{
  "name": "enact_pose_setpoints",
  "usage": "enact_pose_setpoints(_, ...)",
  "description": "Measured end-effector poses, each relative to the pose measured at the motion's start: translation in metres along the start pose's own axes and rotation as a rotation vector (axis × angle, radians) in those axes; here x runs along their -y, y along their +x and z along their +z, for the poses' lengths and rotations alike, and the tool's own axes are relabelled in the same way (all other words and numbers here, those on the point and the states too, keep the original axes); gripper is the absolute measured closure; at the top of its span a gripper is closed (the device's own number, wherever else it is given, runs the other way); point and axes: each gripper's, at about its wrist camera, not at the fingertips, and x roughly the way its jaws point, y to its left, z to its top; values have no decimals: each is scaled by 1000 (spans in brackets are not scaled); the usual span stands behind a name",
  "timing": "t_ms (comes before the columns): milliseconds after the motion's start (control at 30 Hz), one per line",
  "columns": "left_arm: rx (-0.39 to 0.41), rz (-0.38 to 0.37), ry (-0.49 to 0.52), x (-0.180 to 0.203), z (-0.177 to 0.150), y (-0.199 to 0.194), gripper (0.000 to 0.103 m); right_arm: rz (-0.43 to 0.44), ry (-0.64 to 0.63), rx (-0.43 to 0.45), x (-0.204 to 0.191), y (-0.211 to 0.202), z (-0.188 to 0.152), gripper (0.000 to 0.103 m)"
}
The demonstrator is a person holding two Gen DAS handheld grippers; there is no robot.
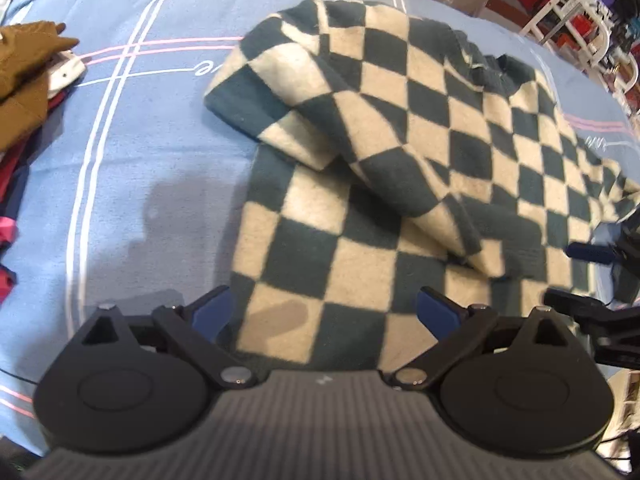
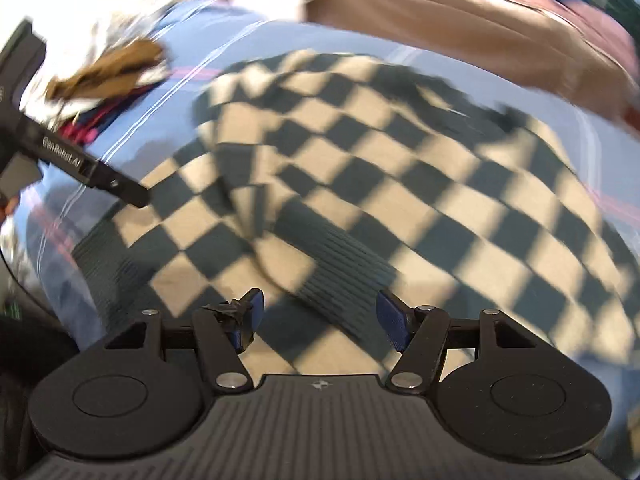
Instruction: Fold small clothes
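Note:
A dark green and cream checkered sweater [image 1: 400, 152] lies spread on a blue sheet [image 1: 132, 168], with one sleeve folded diagonally across its body. My left gripper [image 1: 324, 312] is open and empty, just above the sweater's lower hem. My right gripper [image 2: 318, 314] is open and empty over the sleeve's ribbed cuff [image 2: 340, 276]; this view is motion-blurred. The sweater fills the right wrist view [image 2: 420, 184]. The right gripper's fingers [image 1: 576, 304] show at the right edge of the left wrist view, and the left gripper's body [image 2: 80, 164] at the left of the right wrist view.
A pile of other clothes, brown on top [image 1: 28, 68], lies at the left edge of the sheet and shows in the right wrist view [image 2: 108, 68]. A tan bag or cushion [image 2: 460, 28] sits beyond the sweater. White racks with coloured items [image 1: 580, 12] stand at far right.

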Motion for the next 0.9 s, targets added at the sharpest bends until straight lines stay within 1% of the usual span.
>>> enact_pose_setpoints(33,-3,12,0,-5,-2,-2,3,18,-41,-9,-10,9,6,4)
enact_pose_setpoints(67,-5,23,-8,-10,-4,-4,3,40,-78,-14,-18,19,11,8)
enact_pose_setpoints(100,-6,29,-25,-17,-7,-6,3,53,-109,-16,-25,26,15,9)
enact_pose_setpoints(133,-6,30,-47,-24,-9,-7,3,47,-139,-26,-35,33,17,9)
enact_pose_setpoints(200,-8,29,-99,-38,-13,-11,3,-19,-195,-98,-46,61,23,13)
enact_pose_setpoints(233,-9,30,-124,-45,-15,-12,2,-47,-208,-125,-49,73,23,31)
enact_pose_setpoints(267,-10,30,-142,-50,-17,-13,2,-63,-208,-144,-49,82,25,58)
enact_pose_setpoints(300,-9,29,-159,-55,-19,-14,2,-73,-207,-146,-47,85,27,69)
enact_pose_setpoints(333,-5,30,-171,-59,-21,-15,2,-66,-200,-141,-43,85,29,90)
enact_pose_setpoints(367,-2,31,-183,-61,-22,-15,2,-31,-166,-145,-37,83,34,96)
enact_pose_setpoints(400,1,28,-194,-64,-22,-15,2,15,-98,-152,-26,79,40,96)
enact_pose_setpoints(467,4,17,-210,-67,-21,-14,2,134,120,-117,9,62,53,96)
enact_pose_setpoints(533,13,8,-210,-65,-17,-14,2,261,368,-84,55,38,59,96)
enact_pose_setpoints(567,16,3,-203,-63,-15,-14,2,322,461,-49,78,23,57,96)
enact_pose_setpoints(600,18,-2,-191,-60,-12,-13,2,359,525,-19,103,8,55,96)
enact_pose_setpoints(633,19,-6,-178,-56,-9,-12,2,354,556,-5,124,-4,52,96)
enact_pose_setpoints(667,17,-11,-163,-52,-6,-10,2,297,554,0,144,-16,48,96)
enact_pose_setpoints(700,14,-17,-147,-47,-3,-8,2,219,539,-20,164,-22,44,96)
enact_pose_setpoints(733,12,-23,-131,-42,0,-6,2,169,546,-50,183,-25,37,96)
enact_pose_setpoints(800,6,-32,-100,-31,6,-2,2,93,591,-75,218,-24,21,95)
enact_pose_setpoints(833,1,-35,-84,-26,9,0,2,89,609,-105,230,-18,14,82)
enact_pose_setpoints(867,-2,-39,-66,-20,13,1,2,81,639,-136,239,-10,7,54)
enact_pose_setpoints(900,-2,-39,-47,-14,17,2,2,50,666,-154,242,-3,1,31)
